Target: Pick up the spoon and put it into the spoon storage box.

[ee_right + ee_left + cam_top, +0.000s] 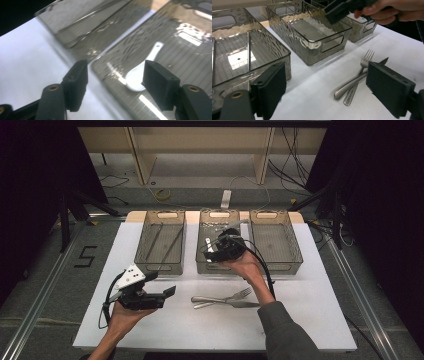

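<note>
step: sorting cutlery into bins | right gripper: my jaws stood wide and empty over the middle smoked-plastic bin, white ceramic spoon lying inside, centre-right of frame | left gripper: jaws wide, empty | steel fork on white desk, lower centre | advice: I judged it best to lift clear before reaching.

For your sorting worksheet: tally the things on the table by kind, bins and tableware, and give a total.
Clear bins: 3 (left bin, middle bin, right bin)
Chopsticks: 2 (pair in the left bin)
White spoon: 1, in the middle bin
Fork: 1
Knife: 1
Total: 8
</note>
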